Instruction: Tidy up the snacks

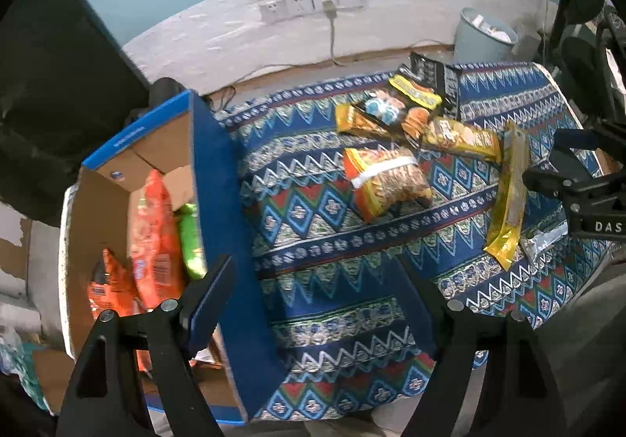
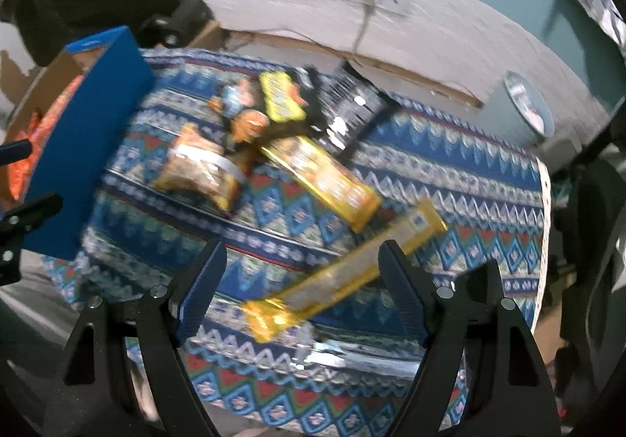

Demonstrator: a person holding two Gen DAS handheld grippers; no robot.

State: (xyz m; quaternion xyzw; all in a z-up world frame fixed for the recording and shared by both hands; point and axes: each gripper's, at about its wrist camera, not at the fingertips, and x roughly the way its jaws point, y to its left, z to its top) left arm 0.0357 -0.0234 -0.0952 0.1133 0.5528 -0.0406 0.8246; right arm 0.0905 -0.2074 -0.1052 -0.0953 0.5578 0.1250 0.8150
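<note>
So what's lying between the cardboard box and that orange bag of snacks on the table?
Nothing: only bare patterned tablecloth lies between the cardboard box and the orange snack bag. The left wrist view shows it best.
</note>
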